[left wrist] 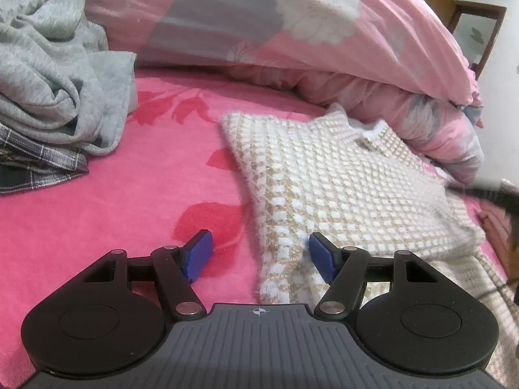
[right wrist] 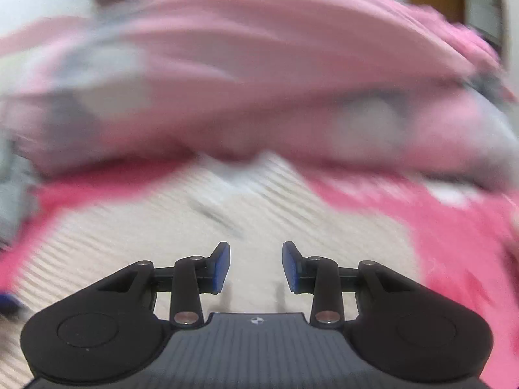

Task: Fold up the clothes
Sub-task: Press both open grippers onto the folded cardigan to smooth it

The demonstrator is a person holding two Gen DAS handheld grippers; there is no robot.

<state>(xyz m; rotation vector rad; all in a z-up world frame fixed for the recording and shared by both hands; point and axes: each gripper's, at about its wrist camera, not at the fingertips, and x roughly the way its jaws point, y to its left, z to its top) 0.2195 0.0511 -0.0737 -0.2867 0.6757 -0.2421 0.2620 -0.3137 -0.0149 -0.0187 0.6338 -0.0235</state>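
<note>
A cream-and-tan checked knit sweater [left wrist: 340, 194] is laid partly folded on the pink bedspread [left wrist: 113, 210]; every place here is given relative to it. The left gripper [left wrist: 259, 254] is held over its near left corner, jaws wide apart and nothing gripped, one blue pad above the knit's edge and the other above bare bedspread. The right gripper [right wrist: 256, 267] is seen over the sweater's [right wrist: 162, 243] broad pale middle, jaws moderately apart and empty; that view is heavily blurred. Behind the sweater a puffy pink-and-grey floral quilt [left wrist: 292, 32] is heaped. Well to its left a crumpled grey jersey garment [left wrist: 58, 81] is piled on dark plaid cloth [left wrist: 39, 165]. Beyond its far right a wooden nightstand [left wrist: 467, 9] is seen.
</note>
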